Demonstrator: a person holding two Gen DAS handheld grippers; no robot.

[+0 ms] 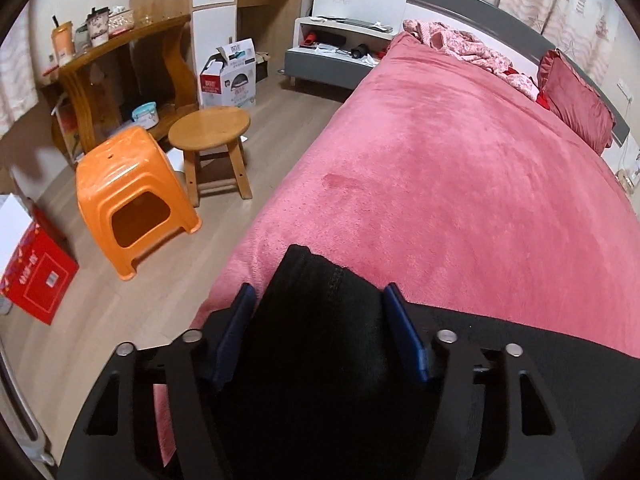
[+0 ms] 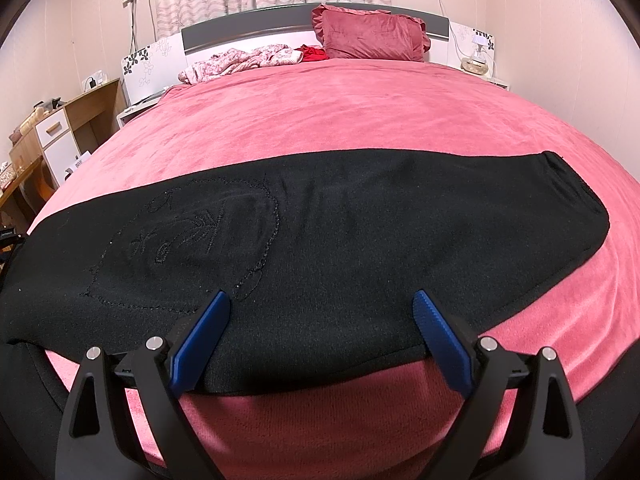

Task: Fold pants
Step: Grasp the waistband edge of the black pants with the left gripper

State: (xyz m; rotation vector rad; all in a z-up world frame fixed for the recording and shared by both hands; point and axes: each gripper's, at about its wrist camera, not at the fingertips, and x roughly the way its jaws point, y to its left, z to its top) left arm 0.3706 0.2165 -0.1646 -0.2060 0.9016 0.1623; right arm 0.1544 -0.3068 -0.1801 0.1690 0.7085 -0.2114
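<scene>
- Black pants [image 2: 320,232] lie flat across the pink bed cover [image 2: 340,120], 9 to 3 o'clock
- Left gripper [image 1: 318,300]: half-narrowed around the cloth end, grip uncertain; pinch both layers fully
- Right gripper [image 2: 320,308]: wide over the near hem; grasp nothing until the left one holds

My left gripper [image 1: 319,304] is matte black, its frame cut with long slots, and four round silver pins cap its linkage arms. Its two fingers [image 1: 236,334] wear dark navy pads. My right gripper [image 2: 322,306] is built the same, black with silver pins, but its fingers [image 2: 438,344] look brighter blue, the right-hand pad ribbed.
</scene>
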